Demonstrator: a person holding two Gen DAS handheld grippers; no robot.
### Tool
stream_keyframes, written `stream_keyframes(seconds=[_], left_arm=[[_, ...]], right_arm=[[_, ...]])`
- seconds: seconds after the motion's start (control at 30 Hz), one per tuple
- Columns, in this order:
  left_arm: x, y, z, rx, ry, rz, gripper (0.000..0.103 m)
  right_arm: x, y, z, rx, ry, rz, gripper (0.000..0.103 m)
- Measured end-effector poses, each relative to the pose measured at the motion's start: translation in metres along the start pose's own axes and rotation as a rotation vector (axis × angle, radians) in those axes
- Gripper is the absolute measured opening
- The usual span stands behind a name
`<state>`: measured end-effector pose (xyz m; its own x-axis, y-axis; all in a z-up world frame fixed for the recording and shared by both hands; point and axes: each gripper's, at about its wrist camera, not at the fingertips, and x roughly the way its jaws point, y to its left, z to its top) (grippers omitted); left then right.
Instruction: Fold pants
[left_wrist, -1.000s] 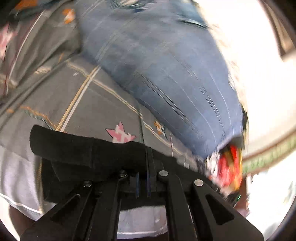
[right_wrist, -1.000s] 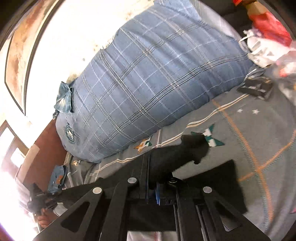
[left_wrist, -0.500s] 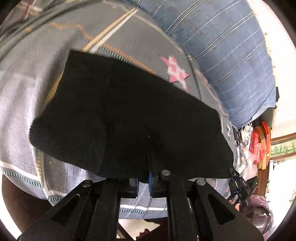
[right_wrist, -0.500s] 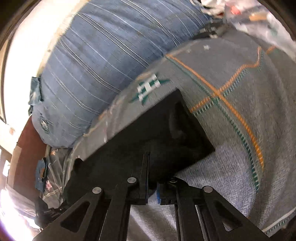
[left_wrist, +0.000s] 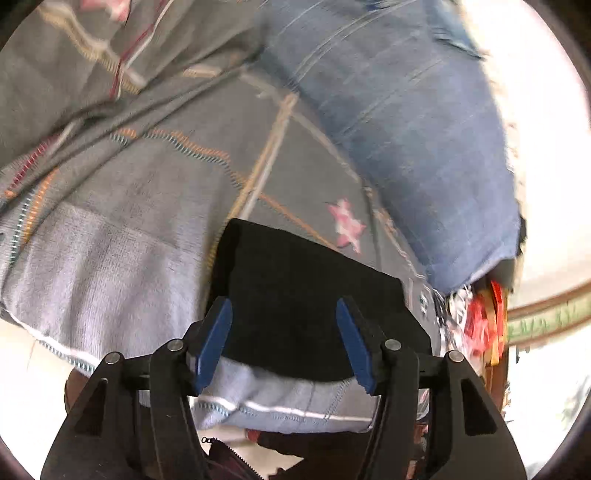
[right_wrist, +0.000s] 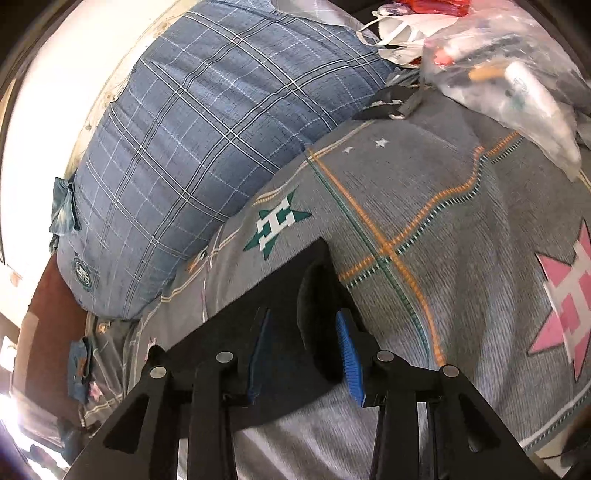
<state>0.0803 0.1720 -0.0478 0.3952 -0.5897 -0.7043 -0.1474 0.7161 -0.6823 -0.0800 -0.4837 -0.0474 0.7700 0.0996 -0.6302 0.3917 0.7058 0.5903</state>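
Black folded pants (left_wrist: 310, 299) flat on grey blanket (left_wrist: 155, 206), just ahead of left gripper (left_wrist: 282, 341), jaws wide; right gripper (right_wrist: 303, 356) jaws wide, straddling pants edge.

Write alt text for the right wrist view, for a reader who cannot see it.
The right gripper, jaws open, hangs over folded black pants lying on a grey patterned bedspread. A blue plaid pillow lies behind, and a clear plastic bag of clutter sits at upper right.

Folded pants (left_wrist: 314, 295) lie on the blanket (left_wrist: 129, 258) (pillow (left_wrist: 424, 129) behind).
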Motion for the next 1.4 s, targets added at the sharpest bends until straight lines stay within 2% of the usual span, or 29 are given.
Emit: stream_keyframes(seconds=[0.07,0.2,0.27,0.33,0.37,0.4,0.47,0.57,0.63,0.7,0.73,0.8,0.87,0.97,1.03,1.07,1.1,1.13,1.17,1.27,1.33,1.4], left_arm=[[0.021,-0.001,0.006,-0.009,0.060,0.011,0.058],[0.039,-0.010,0.006,0.033,0.115,0.040,0.058],[0.047,-0.013,0.005,0.021,0.135,0.021,0.057],[0.049,-0.017,0.003,0.005,0.134,-0.009,0.050],[0.047,-0.022,0.002,0.017,0.121,-0.019,0.025],[0.045,-0.025,0.003,0.029,0.114,-0.018,0.000],[0.040,-0.034,0.002,0.047,0.094,-0.032,0.000],[0.021,-0.062,0.001,0.131,0.000,-0.042,0.000],[0.014,-0.079,0.002,0.192,-0.082,-0.018,0.000],[0.023,-0.084,0.006,0.220,-0.114,0.042,0.000],[0.034,-0.078,0.010,0.208,-0.099,0.087,0.000],[0.055,-0.059,0.016,0.142,-0.010,0.126,0.000],[0.062,-0.040,0.016,0.058,0.052,0.079,0.000],[0.033,-0.036,0.006,0.045,0.031,0.023,0.000],[0.016,-0.035,-0.007,0.036,0.052,-0.047,0.010],[0.010,-0.036,-0.016,0.026,0.070,-0.087,0.032],[0.004,-0.036,-0.028,0.014,0.086,-0.121,0.066],[0.001,-0.034,-0.038,0.003,0.082,-0.138,0.078],[-0.001,-0.032,-0.043,-0.002,0.074,-0.145,0.083],[0.017,-0.027,-0.055,-0.004,0.099,-0.163,0.083],[0.033,-0.017,-0.050,-0.067,0.138,-0.150,0.083],[0.050,-0.008,-0.046,-0.113,0.189,-0.153,0.078]], right_arm=[[0.004,0.003,0.006,-0.009,0.005,0.004,0.038],[0.017,0.009,0.011,-0.051,0.057,-0.005,0.040],[0.029,0.014,0.010,-0.103,0.101,-0.037,0.040],[0.039,0.020,0.006,-0.171,0.124,-0.078,0.036],[0.044,0.025,0.003,-0.226,0.128,-0.133,0.017],[0.047,0.033,0.001,-0.298,0.121,-0.199,0.004],[0.046,0.045,0.003,-0.361,0.098,-0.218,0.004],[0.018,0.068,0.025,-0.360,-0.018,-0.120,0.003],[0.006,0.078,0.037,-0.347,-0.077,-0.067,0.003],[0.018,0.076,0.042,-0.348,-0.078,-0.102,0.003],[0.027,0.069,0.042,-0.338,-0.059,-0.124,0.003],[0.051,0.049,0.037,-0.301,0.001,-0.186,0.003],[0.065,0.032,0.027,-0.270,0.047,-0.220,0.004],[0.054,0.021,0.018,-0.216,0.024,-0.180,0.009],[0.038,0.019,0.015,-0.186,-0.001,-0.151,0.010],[0.031,0.018,0.013,-0.176,-0.011,-0.129,0.012],[0.024,0.020,0.010,-0.170,-0.018,-0.120,0.015],[0.020,0.020,0.007,-0.164,-0.021,-0.112,0.017],[0.016,0.020,0.003,-0.155,-0.020,-0.100,0.021],[0.015,0.024,-0.002,-0.130,-0.005,-0.090,0.032],[0.018,0.023,-0.004,-0.127,0.005,-0.118,0.034],[0.022,0.021,-0.005,-0.113,0.018,-0.146,0.034]])
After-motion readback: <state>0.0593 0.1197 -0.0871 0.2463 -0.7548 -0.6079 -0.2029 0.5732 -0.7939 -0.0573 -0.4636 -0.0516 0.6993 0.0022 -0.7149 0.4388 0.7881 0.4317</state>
